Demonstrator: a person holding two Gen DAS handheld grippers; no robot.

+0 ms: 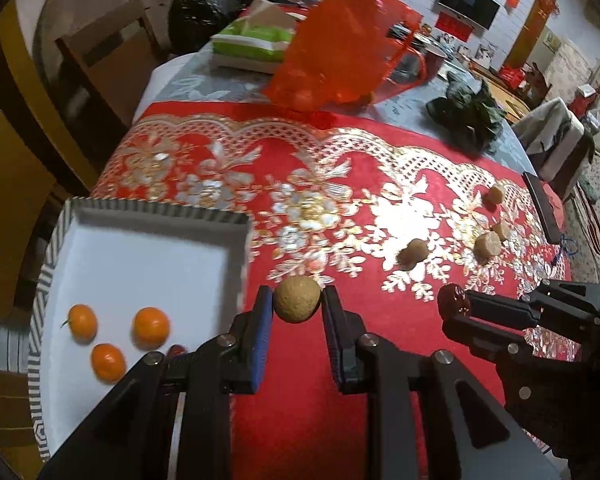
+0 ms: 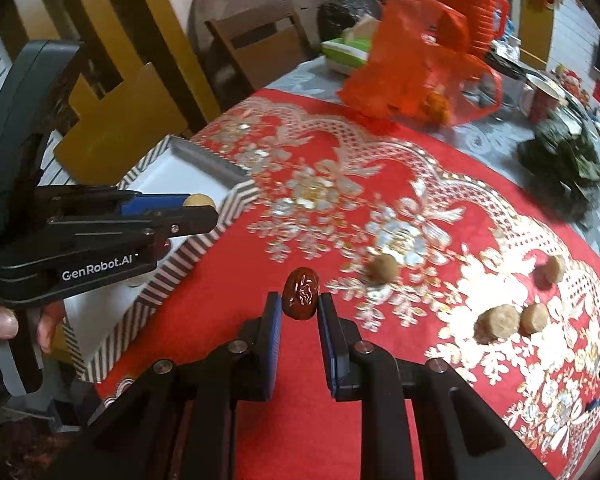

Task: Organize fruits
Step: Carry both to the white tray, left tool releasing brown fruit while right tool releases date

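Our left tongs (image 1: 297, 305) grip a longan (image 1: 298, 299); right tongs (image 2: 300, 304) grip a date (image 2: 301, 293). Only the left view shows the tray's (image 1: 156, 216) three oranges (image 1: 151, 327).

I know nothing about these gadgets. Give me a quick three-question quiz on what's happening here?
1. True or false: the left gripper holds a red date.
2. How many oranges lie in the striped tray?
3. Which sits nearer the tray: A) left gripper, B) right gripper?

Key:
1. False: it holds a round tan fruit; the right one holds the red date.
2. Three oranges.
3. A.
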